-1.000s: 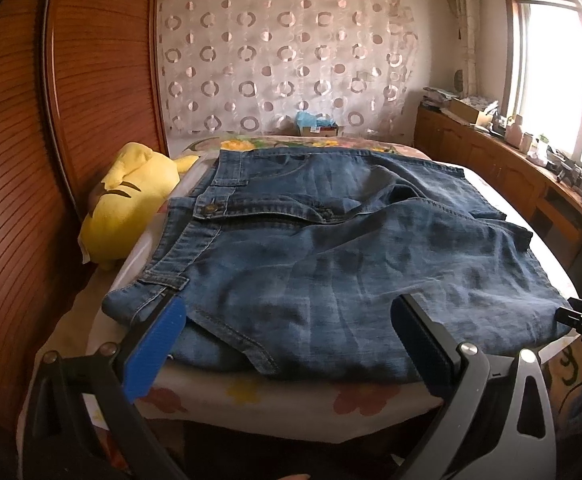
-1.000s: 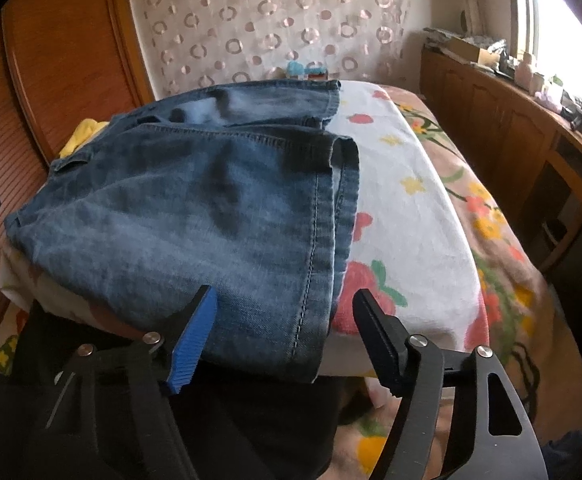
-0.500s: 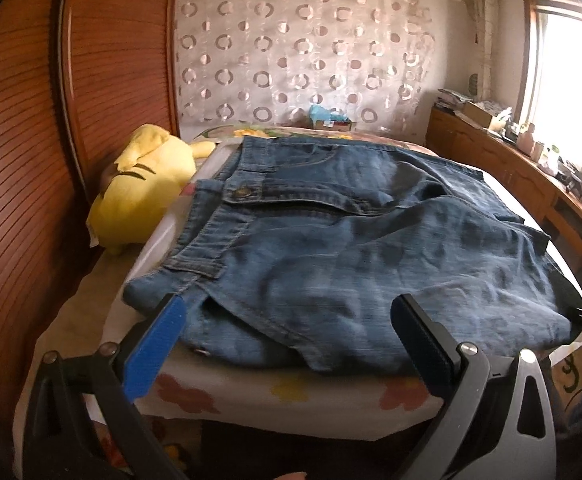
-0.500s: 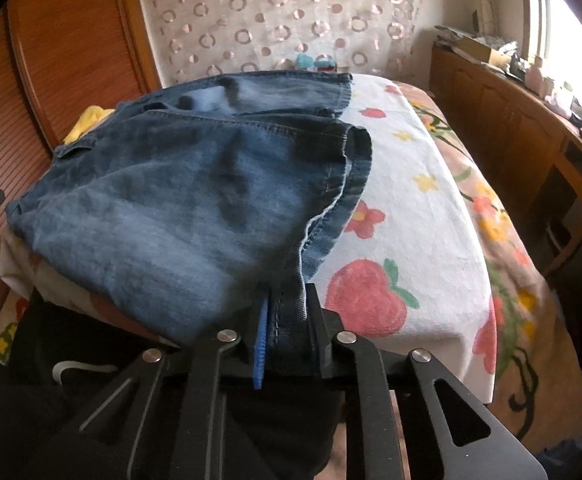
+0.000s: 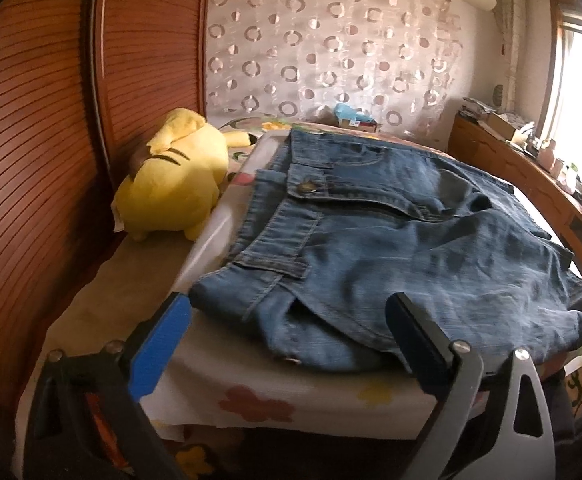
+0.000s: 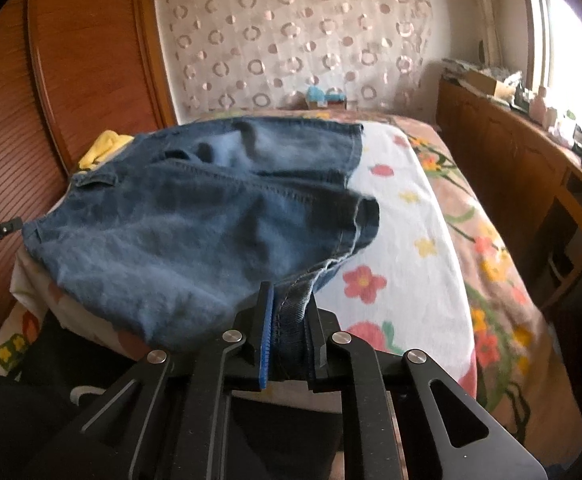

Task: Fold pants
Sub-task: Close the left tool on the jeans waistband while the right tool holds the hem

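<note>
My right gripper (image 6: 289, 320) pinches the jeans' (image 6: 195, 224) hem at lower centre; my left gripper (image 5: 287, 320) is spread wide, its jaws just eased inward, over the waistband (image 5: 275, 240) corner.

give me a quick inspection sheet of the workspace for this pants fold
surface: bed with a white flowered cover
job's things: jeans spread flat, waistband end near the left gripper, hem corner lifted
clutter: yellow plush toy beside the waistband
grippers: left gripper open, nothing between its fingers; right gripper has just closed on the jeans' hem
cables: nothing seen
surroundings: wooden wardrobe, patterned curtain, wooden counter under a window
</note>
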Tool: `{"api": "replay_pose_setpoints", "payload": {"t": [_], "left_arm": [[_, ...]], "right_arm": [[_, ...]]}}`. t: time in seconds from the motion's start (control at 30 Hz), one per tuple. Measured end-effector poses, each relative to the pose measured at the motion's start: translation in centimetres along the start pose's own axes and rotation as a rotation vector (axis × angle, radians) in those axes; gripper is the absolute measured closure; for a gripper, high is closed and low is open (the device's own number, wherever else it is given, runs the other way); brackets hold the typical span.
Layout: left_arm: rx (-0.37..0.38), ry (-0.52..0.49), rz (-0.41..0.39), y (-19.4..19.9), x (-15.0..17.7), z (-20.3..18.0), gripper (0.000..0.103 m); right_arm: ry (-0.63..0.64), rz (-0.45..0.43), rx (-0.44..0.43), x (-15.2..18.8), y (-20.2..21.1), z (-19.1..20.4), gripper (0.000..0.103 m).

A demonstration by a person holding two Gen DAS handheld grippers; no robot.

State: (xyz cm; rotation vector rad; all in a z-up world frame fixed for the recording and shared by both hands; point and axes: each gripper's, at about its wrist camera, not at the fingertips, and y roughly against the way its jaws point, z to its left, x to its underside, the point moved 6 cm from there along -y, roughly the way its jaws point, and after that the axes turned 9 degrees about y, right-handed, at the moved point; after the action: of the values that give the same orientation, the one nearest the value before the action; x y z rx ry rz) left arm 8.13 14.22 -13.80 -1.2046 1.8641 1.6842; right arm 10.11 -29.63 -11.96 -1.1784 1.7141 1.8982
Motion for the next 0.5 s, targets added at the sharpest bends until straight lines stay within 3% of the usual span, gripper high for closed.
{"api": "replay_pose_setpoints", "payload": {"t": [0.3, 0.5], "left_arm": [[-0.032, 0.054, 0.046, -1.7, 0.7, 3.1, 0.010], [-0.013, 0.066, 0.080, -2.7, 1.7, 3.3, 0.028]], "right_arm": [[0.018, -0.012, 0.003, -0.8, -0.4, 0.3, 0.093], [0.020, -0.010, -0.004, -0.8, -1.0, 0.3, 0.093]]}}
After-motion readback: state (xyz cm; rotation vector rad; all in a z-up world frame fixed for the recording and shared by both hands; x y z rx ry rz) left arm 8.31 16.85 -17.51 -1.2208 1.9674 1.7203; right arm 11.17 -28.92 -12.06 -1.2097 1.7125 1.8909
